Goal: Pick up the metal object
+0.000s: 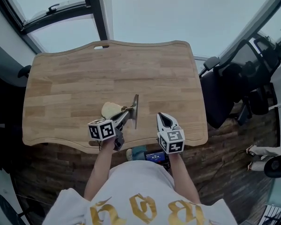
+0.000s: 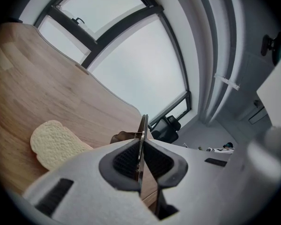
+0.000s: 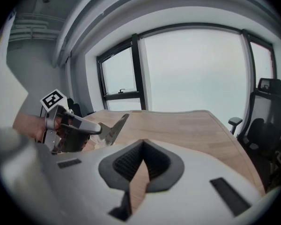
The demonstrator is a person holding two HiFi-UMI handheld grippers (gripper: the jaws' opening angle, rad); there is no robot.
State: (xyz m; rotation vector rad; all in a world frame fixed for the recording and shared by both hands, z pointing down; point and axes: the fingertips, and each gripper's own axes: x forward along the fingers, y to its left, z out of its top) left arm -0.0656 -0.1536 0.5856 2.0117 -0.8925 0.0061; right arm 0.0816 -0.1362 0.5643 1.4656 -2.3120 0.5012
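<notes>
The metal object (image 1: 135, 110) is a thin flat blade on a short handle. My left gripper (image 1: 126, 112) is shut on it and holds it just above the wooden table (image 1: 107, 74), near the front edge. In the left gripper view the blade (image 2: 142, 135) stands edge-on between the shut jaws of the left gripper (image 2: 140, 158). A slice of bread (image 1: 111, 109) lies on the table just left of the blade. My right gripper (image 1: 163, 117) hovers to the right, shut with nothing in it. The right gripper view shows that gripper (image 3: 143, 149) empty, with the blade (image 3: 116, 127) at its left.
A black office chair (image 1: 234, 86) stands beside the table's right edge. Large windows (image 1: 178, 13) run behind the far edge. The bread (image 2: 56, 144) lies low at the left in the left gripper view. A small screen (image 1: 155, 156) shows at the person's waist.
</notes>
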